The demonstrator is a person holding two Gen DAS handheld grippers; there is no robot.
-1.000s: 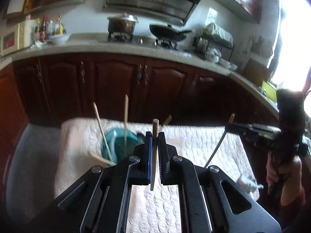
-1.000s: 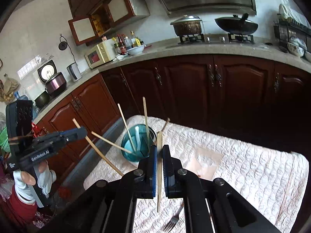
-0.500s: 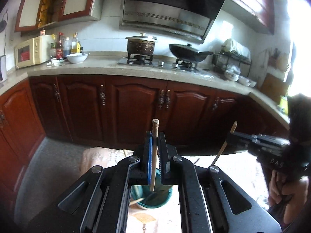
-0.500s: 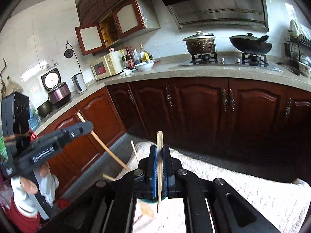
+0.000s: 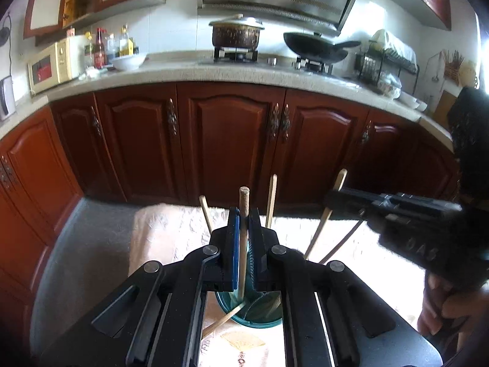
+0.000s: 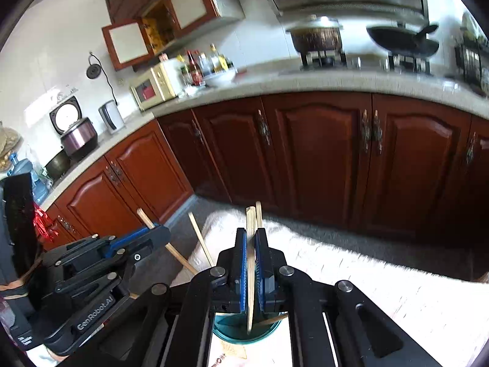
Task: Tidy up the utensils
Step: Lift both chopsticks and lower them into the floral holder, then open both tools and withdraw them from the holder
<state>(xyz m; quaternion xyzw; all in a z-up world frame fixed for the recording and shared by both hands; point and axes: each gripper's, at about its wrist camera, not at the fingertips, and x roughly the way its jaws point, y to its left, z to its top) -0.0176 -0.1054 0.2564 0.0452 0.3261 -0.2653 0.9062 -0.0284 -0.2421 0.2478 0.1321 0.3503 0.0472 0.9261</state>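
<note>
Both tongs are clamped on upright chopsticks directly above a teal cup [image 5: 249,312]: the left tongs [image 5: 243,246] grip a round-ended chopstick [image 5: 243,229], the right tongs [image 6: 251,263] a paler chopstick [image 6: 250,253], each stick's long axis near vertical with its lower tip over the cup's mouth. Neither hand looks clearly nearer. More chopsticks [image 5: 270,202] already lean in the cup, which stands on a quilted white cloth [image 5: 165,232] covering the bench, before dark red cabinets [image 5: 229,140] and a stove counter.
</note>
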